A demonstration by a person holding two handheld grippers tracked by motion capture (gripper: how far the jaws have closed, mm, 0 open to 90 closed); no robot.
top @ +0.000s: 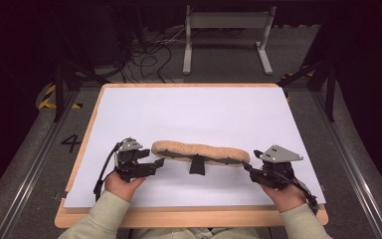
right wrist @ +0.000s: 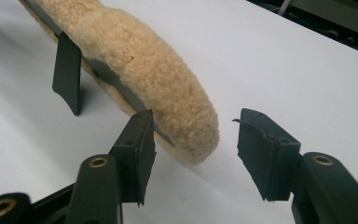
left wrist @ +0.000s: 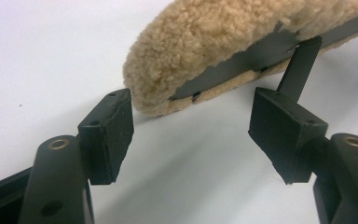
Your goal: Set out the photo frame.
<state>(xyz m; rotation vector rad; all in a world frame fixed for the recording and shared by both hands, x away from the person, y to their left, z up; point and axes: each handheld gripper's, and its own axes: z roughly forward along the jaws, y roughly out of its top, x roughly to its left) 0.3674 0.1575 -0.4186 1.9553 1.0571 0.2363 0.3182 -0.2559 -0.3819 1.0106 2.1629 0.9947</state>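
Between the pads of my left gripper (top: 155, 162) I see bare white tabletop; the jaws stand apart and clasp nothing. Just ahead of them, not touching either pad, lies the rounded end of the fleecy tan pad (left wrist: 223, 51), a long woolly piece with a dark flat underside and a black strap tab (left wrist: 299, 67) hanging from it. My right gripper (right wrist: 193, 154) is also parted, its jaws straddling the opposite end of that fleecy pad; the end sits between the pads, and I cannot tell whether the near one grazes the dark edge. From the high view, the pad stretches between both grippers on the white table (top: 194, 114), whose wooden rim shows around the sheet.
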